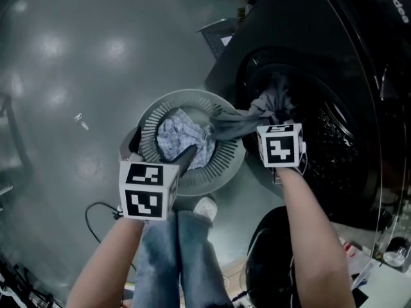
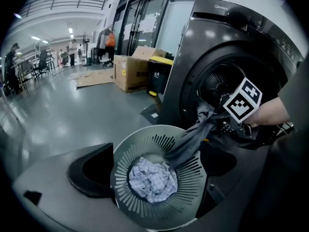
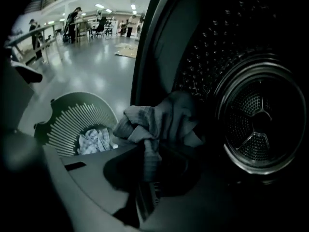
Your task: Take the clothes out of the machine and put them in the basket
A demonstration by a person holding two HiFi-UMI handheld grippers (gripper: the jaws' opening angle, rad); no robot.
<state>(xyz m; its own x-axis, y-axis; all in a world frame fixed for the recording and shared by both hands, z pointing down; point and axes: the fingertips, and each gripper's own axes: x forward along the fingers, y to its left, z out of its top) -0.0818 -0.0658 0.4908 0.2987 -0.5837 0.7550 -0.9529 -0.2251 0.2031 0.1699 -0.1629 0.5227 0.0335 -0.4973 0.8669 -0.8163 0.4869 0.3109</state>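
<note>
Grey garment [image 1: 241,124] overhangs basket [image 1: 226,167] rim.

Your basket [image 1: 218,179] — round, grey, slatted — stands upright on the floor just before the machine [image 1: 334,50], whose dark round opening faces it. A crumpled pale patterned cloth [image 1: 183,138] lies in the basket's bottom. A grey garment [image 1: 239,124] stretches from the opening over the basket's rim — its bunched upper end is pinched in your right gripper [image 3: 147,161].
</note>
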